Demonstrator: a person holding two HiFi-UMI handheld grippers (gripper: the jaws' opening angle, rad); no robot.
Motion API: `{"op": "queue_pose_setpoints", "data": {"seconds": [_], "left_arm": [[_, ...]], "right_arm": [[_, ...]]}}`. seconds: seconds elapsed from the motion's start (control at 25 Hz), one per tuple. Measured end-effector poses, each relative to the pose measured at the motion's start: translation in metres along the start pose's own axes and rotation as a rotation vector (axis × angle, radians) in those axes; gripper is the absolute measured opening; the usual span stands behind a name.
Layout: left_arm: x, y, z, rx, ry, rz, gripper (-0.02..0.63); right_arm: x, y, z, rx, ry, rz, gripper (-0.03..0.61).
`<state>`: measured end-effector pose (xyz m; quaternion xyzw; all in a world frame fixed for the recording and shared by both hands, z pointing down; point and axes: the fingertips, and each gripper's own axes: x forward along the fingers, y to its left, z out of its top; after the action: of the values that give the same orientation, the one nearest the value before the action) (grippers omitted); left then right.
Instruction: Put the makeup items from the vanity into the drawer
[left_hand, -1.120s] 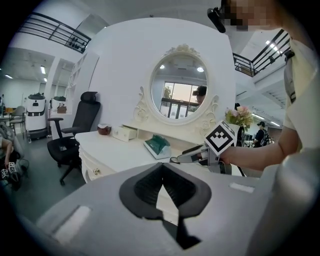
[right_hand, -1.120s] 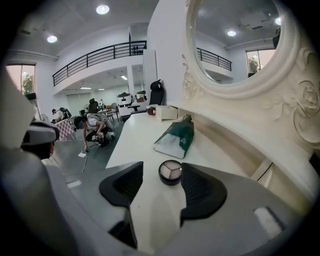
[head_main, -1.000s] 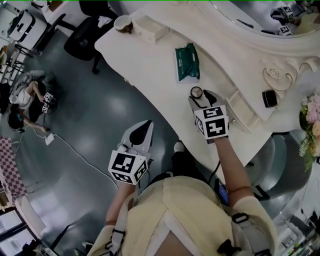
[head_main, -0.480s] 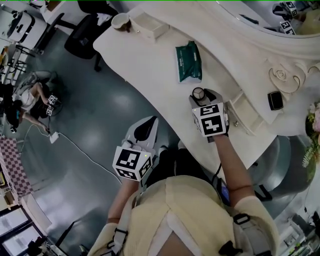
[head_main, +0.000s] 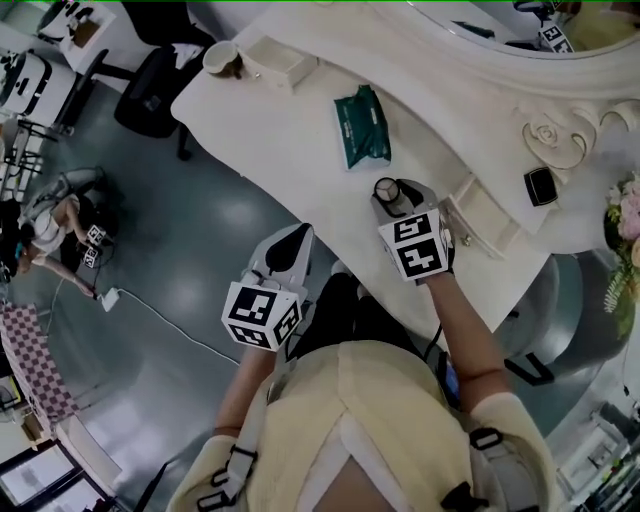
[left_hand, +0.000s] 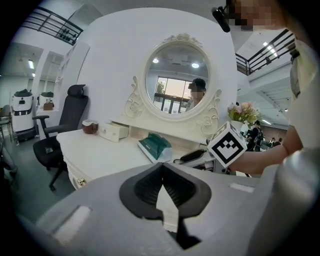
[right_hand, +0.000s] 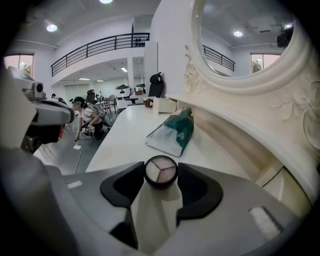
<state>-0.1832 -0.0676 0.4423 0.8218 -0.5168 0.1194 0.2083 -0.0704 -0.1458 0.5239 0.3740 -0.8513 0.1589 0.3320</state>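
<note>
Right gripper (right_hand: 161, 181) jaws have just squeezed in and now pinch the round compact (right_hand: 160, 170), left gripper (left_hand: 162, 170) clenched on nothing, so 1 item looks ready to stow.

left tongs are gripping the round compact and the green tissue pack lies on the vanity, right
No: the right tongs grip the compact, their jaws just closed further on it, as the right gripper view shows. The left tongs are shut on nothing. The green tissue pack does lie on the vanity.
</note>
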Motion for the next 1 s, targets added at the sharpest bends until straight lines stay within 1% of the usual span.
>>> {"op": "queue_pose_setpoints", "data": {"seconds": [0.32,0.56,0.76,1.0], "left_arm": [[0.03,0.0,0.026,0.057,-0.01,-0.106,-0.001],[0.05,-0.015,0.042,0.104,-0.014,-0.203,-0.002],[0.066,-0.038,0.053,0.142,-0.015,-0.301,-0.002],[0.087,-0.07,0.061,0.177,-0.014,-0.418,-0.002]], "right_arm": [[-0.021,0.008,0.02,-0.01,-0.073,0.02,0.213],[-0.045,0.008,0.032,0.01,-0.122,0.008,0.213],[-0.07,-0.001,0.039,0.032,-0.157,-0.037,0.213],[-0.105,-0.025,0.035,0.071,-0.172,-0.137,0.213]]}}
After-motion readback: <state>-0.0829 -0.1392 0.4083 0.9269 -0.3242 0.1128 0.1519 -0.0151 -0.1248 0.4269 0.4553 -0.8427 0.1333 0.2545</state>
